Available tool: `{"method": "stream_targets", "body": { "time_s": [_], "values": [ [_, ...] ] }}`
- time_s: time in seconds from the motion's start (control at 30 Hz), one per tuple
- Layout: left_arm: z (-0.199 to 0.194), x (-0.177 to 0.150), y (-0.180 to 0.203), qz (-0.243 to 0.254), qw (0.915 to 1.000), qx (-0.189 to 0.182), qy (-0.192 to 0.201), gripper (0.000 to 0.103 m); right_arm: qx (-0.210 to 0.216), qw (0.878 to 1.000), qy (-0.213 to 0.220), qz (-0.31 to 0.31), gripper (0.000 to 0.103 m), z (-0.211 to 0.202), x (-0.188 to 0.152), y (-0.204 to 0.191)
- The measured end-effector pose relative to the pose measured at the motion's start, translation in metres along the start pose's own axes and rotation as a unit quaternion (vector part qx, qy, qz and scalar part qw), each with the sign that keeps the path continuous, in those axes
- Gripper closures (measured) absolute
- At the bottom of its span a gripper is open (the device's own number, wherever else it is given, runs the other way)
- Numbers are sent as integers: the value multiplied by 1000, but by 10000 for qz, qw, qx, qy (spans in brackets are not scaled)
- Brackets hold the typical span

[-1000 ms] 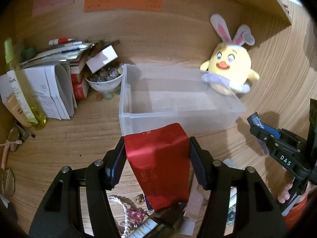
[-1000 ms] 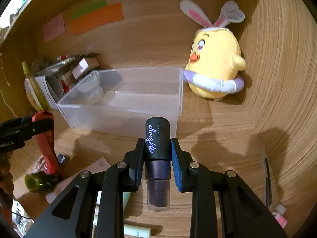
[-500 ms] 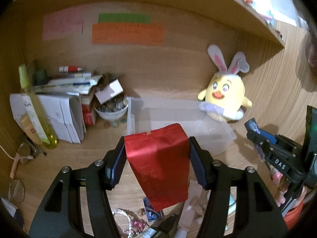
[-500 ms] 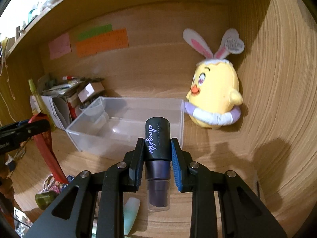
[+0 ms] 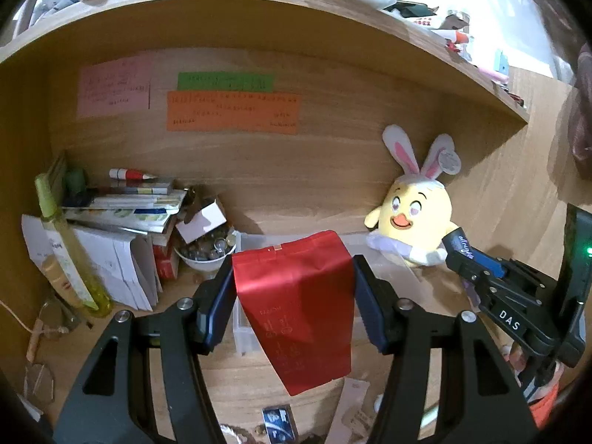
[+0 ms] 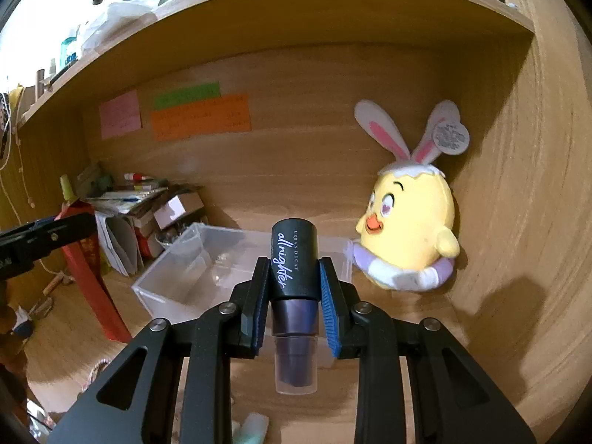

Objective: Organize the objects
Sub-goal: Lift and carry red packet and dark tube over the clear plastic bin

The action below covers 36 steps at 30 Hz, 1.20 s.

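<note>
My left gripper is shut on a red foil pouch and holds it up in front of the clear plastic bin, which the pouch mostly hides. My right gripper is shut on a black spray bottle with a purple body, held above the near edge of the clear bin. The bin looks empty in the right wrist view. The right gripper also shows in the left wrist view, at the right. The left gripper and pouch show at the left of the right wrist view.
A yellow bunny-eared plush sits right of the bin against the back wall. Stacked papers and boxes, a bowl of small items and a yellow-green bottle stand at left. Small clutter lies on the desk below.
Both grippers have risen and pulled back from the bin, each still holding its object. The bin now sits lower and farther off in both views.
</note>
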<state>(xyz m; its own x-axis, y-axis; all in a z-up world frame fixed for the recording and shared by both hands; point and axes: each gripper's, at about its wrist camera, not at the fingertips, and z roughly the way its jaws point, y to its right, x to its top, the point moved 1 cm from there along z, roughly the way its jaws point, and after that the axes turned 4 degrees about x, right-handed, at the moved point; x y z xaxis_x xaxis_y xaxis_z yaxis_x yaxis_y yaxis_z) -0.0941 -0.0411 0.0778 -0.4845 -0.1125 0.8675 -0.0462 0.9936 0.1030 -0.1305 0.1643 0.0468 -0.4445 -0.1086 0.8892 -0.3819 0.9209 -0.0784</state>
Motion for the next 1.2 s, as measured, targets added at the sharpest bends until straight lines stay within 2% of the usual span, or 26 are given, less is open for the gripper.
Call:
{"method": "stream_targets", "body": {
  "time_s": [0.47,0.73,0.93,1.2],
  "values": [
    [33,26,-11,-266,9992,285,57,43,-7,9999,28,-113,80,33,22,-3],
    [54,35,-21,-475,9980,403,81,43,29,9998,-195,-39,80,64,29,1],
    [79,32,-22,-445,9977,491,-105,43,77,9986,-516,59,80,93,22,7],
    [121,18,-19,-351,9971,371,-571,43,52,9958,-914,-15,80,124,7,7]
  ]
}}
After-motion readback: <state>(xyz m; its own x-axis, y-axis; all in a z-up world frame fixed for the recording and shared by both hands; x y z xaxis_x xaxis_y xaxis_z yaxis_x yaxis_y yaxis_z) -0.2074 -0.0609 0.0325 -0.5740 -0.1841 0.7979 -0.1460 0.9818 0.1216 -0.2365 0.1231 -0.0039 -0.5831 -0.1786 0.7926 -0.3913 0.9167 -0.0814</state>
